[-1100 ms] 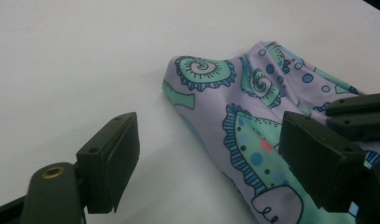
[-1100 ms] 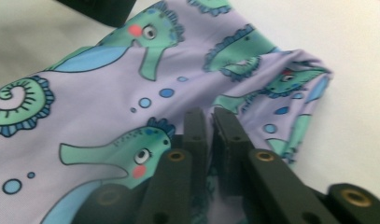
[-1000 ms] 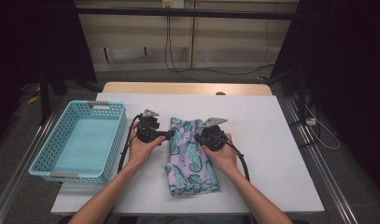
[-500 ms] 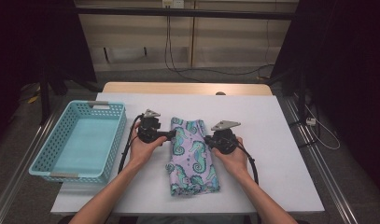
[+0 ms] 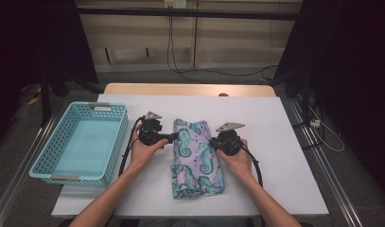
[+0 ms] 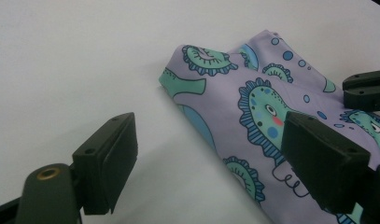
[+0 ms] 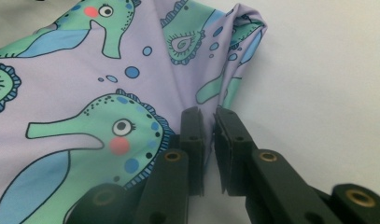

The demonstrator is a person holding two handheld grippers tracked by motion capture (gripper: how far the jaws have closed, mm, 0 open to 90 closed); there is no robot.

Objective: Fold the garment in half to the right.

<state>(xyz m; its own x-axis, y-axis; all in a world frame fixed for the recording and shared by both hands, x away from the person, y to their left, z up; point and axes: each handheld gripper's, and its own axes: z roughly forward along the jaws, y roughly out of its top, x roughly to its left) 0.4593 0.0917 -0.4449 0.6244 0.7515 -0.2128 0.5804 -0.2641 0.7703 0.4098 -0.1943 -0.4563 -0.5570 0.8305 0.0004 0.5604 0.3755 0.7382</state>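
Working on: a seahorse-print cloth [image 5: 196, 156], lying flat near the middle of the white table [image 5: 275, 123], between the two grippers.

Lying how: folded lengthwise into a long strip, running from the far side toward the person, with a few soft wrinkles on top.

Left gripper [image 5: 173, 137]: hovering at the left long edge of the cloth and keeping its jaws wide, gripping nothing. In the left gripper view [image 6: 211, 158], reaching one jaw over the bare table and the other over the cloth [image 6: 271, 93], with the folded edge below the gap.

Right gripper [image 5: 213, 142]: resting at the right long edge, showing its jaws narrow with only a thin slit, having just been opening a little. In the right gripper view [image 7: 207, 116], touching or nearly touching the cloth [image 7: 85, 70] edge at the tips, apparently pinching no fabric in the slit.

Light blue basket [image 5: 39, 165]: standing empty at the left of the table, near the left hand [image 5: 145, 151], apart from the cloth.

Done, judging by the layout: bringing the long sides in, apparently finished; letting go on the right side, seemingly under way.

Left to do, probably: folding the strip once more across its length, then perhaps moving it into the basket, not yet begun.

Needing care: taking all layers at once, to avoid opening the fold again.
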